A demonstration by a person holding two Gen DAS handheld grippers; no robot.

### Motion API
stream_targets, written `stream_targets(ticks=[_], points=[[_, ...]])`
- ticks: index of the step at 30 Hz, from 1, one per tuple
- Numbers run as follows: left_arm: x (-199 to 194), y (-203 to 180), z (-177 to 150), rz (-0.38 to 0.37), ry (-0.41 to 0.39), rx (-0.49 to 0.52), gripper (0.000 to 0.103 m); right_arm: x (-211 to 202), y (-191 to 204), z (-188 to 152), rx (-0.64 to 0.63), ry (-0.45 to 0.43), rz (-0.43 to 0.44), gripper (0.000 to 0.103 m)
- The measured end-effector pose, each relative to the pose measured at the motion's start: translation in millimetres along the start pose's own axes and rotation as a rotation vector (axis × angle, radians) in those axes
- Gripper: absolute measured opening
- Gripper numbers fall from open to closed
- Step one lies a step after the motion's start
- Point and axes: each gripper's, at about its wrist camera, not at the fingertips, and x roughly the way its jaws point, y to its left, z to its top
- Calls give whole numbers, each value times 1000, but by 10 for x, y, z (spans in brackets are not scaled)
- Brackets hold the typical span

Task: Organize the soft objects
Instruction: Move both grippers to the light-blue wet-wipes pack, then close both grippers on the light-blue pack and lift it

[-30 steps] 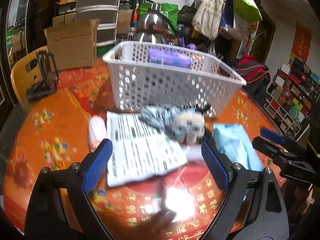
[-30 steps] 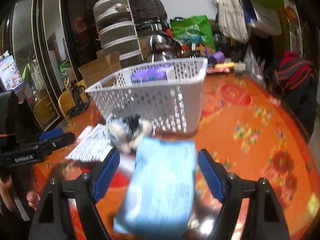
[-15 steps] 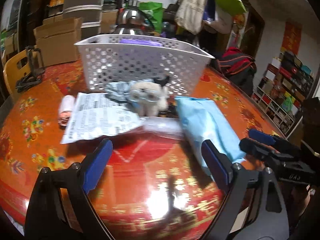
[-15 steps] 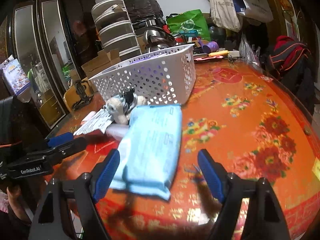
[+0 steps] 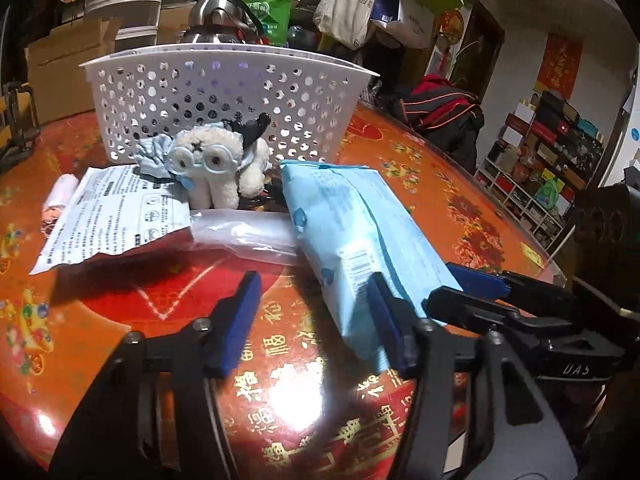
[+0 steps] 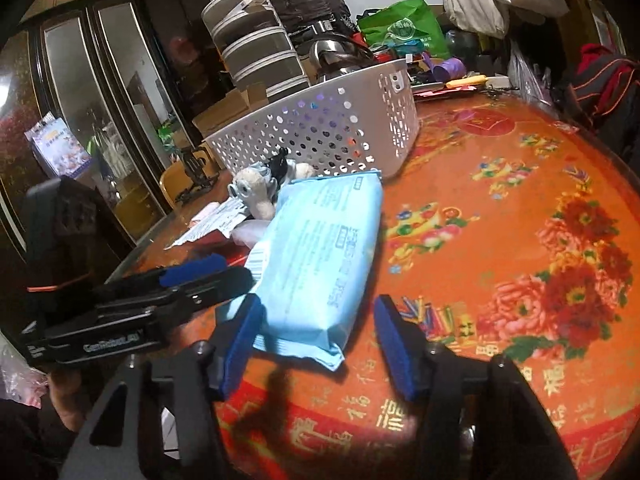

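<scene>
A light blue soft pack (image 5: 356, 236) lies on the red table, also in the right wrist view (image 6: 320, 264). A cream plush toy with goggles (image 5: 216, 168) and a blue scrunchie (image 5: 154, 156) sit against the white perforated basket (image 5: 224, 92), whose wall also shows in the right wrist view (image 6: 332, 128). A white printed packet (image 5: 116, 216) and a clear bag (image 5: 244, 232) lie in front of the toy. My left gripper (image 5: 316, 316) is open and empty, low by the pack's near end. My right gripper (image 6: 320, 340) is open, its fingers on either side of the pack's near corner.
A small pink roll (image 5: 60, 200) lies at the table's left. A purple item shows through the basket holes. Boxes, a steel kettle (image 5: 220, 20) and hanging bags crowd behind the basket. The table's rim runs along the right (image 5: 532, 248).
Both grippers have dropped lower and pulled back toward the table's near edge. Their jaws have narrowed somewhat. The blue pack now lies flat on the table between the two grippers.
</scene>
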Motion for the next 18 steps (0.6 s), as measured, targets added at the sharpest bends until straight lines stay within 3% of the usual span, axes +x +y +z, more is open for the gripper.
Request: stream_targets(ticks=[9,18], points=[[103,30,7,-114,19,-7,26,48,13,10,-18,20,43,49],[191,19,-13,-138,32,-1,22,111,35,-34,-36,34,37,37]])
